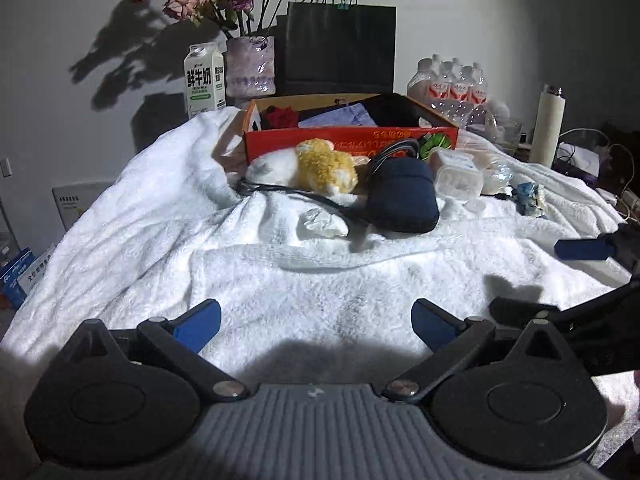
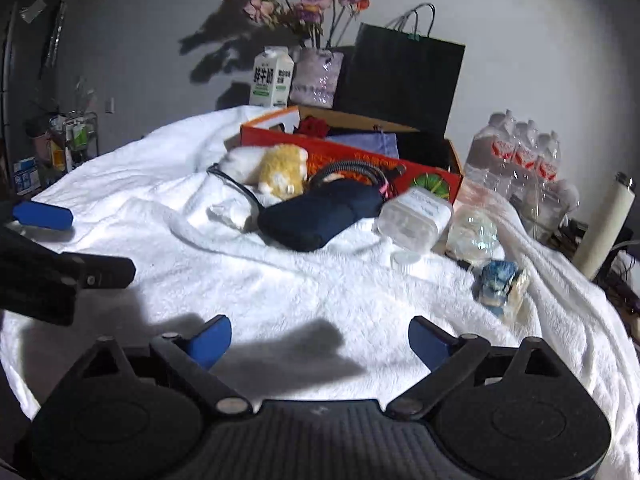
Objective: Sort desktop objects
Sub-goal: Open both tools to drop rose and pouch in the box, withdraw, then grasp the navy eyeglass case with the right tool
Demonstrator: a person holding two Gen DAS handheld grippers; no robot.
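On a white towel lie a yellow and white plush toy, a dark blue pouch with a black cord, a crumpled tissue, a clear plastic box and a small blue figure. Behind them stands an open red cardboard box holding cloths. My left gripper is open and empty over bare towel. My right gripper is open and empty, also short of the objects. The pouch, plush toy, plastic box and blue figure show in the right wrist view.
A milk carton, a vase of flowers and a black paper bag stand at the back. A pack of water bottles and a white flask stand at the right, with cables beyond.
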